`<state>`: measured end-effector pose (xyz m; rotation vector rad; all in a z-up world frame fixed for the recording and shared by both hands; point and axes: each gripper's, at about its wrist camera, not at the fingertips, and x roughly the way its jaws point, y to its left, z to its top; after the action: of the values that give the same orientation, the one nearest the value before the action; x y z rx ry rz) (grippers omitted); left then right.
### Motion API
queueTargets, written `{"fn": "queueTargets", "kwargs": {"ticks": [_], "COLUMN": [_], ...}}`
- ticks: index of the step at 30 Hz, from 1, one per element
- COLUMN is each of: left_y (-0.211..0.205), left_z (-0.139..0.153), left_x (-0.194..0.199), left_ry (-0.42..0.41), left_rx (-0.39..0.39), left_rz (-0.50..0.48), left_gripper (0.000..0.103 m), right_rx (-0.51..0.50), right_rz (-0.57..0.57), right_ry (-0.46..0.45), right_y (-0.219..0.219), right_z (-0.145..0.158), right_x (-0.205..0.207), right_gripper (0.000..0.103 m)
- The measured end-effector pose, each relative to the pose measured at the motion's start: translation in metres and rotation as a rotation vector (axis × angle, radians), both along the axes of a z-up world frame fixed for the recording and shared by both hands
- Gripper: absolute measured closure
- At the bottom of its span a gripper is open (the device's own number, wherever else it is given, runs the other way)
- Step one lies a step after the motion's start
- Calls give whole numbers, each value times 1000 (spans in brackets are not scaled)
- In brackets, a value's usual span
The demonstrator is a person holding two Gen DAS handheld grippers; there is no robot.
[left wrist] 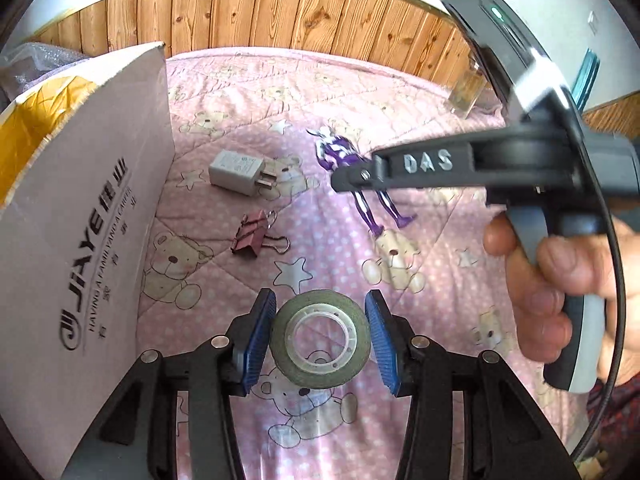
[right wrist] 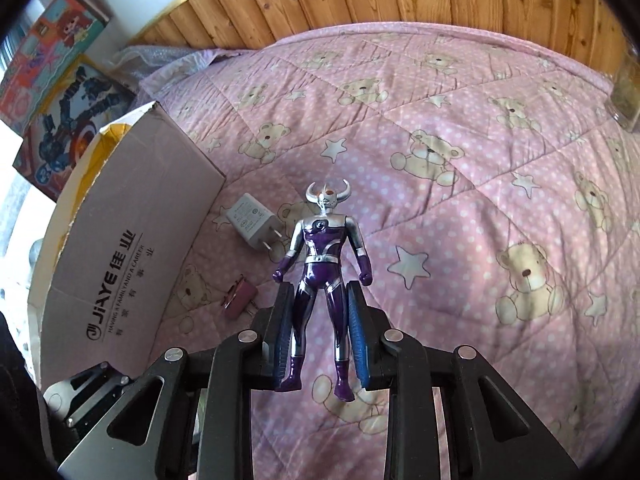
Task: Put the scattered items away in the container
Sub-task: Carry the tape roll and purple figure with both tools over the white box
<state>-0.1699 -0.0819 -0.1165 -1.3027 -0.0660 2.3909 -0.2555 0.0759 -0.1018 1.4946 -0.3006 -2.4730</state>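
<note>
Left gripper (left wrist: 320,340) stood open, blue pads flanking a grey-green tape roll (left wrist: 320,340) lying on the pink bear-print quilt (left wrist: 400,92) | right gripper (right wrist: 320,332) clamped the legs of a purple-and-silver toy figure (right wrist: 320,264) | beyond: pink binder clip (left wrist: 256,234), white plug adapter (left wrist: 240,168), white cardboard box (left wrist: 80,208) at left.
</note>
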Motion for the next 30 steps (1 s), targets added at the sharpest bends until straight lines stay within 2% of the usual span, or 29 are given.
{"fn": "queueTargets", "kwargs": {"ticks": [9,16,20,30], "left_y": [4,-8,-10,-27], "left_z": [25,32,43,67], "left_x": [18,53,70,104], "left_ry": [32,20,45,88], "left_rx": [20,36,37,91], "left_rz": [-12,-8,-14,1], "left_gripper": [55,55,55,55], "right_rx": [-21,-43,-60,-28], "right_rz": [-70,-131,-170,-175], "right_ry": [-12,-28,-26,7], "right_y": [0,-6,-7,-27], "right_z": [5,-1,-1,17], "right_x": [61,117,147,197], "right_gripper": [76,76,76,76]}}
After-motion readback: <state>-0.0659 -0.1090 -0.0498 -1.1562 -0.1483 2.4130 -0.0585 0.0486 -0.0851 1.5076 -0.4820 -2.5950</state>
